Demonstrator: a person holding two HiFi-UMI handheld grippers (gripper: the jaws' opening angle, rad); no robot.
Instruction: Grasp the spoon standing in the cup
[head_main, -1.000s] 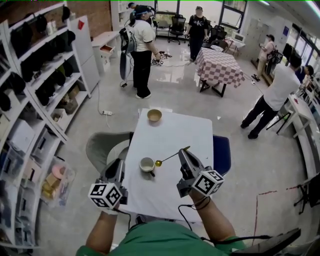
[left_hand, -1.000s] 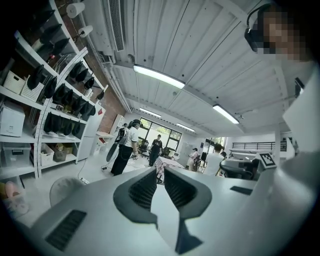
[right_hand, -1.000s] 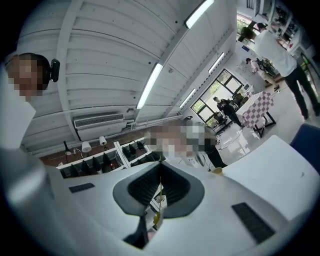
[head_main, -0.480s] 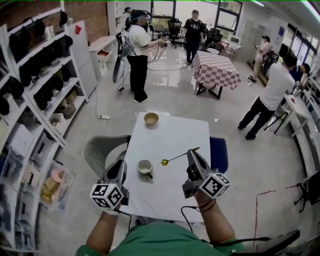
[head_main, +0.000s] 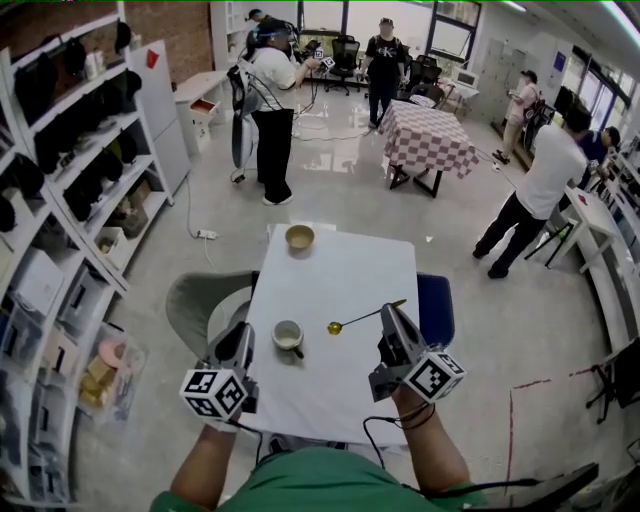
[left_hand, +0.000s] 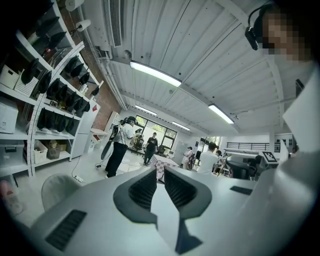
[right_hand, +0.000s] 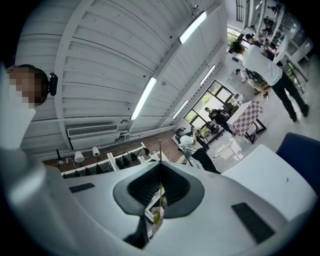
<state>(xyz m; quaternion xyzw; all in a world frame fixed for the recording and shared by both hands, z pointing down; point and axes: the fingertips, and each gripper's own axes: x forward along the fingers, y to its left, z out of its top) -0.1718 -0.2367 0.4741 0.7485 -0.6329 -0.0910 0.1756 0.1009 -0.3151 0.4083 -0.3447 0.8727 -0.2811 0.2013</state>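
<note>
Spoon (head_main: 367, 314) has moved right, clear of the cup (head_main: 288, 336), above the desk (head_main: 340, 265). My right gripper (head_main: 390, 321): jaws clamp its thin handle, probably light, stiff and slippery. Left gripper (head_main: 242, 334): jaws slightly apart, empty.

Glossy grey floor (head_main: 330, 190); shelving (head_main: 75, 190) at left; checkered table (head_main: 432, 135) beyond; windows (head_main: 325, 14) at far end.
</note>
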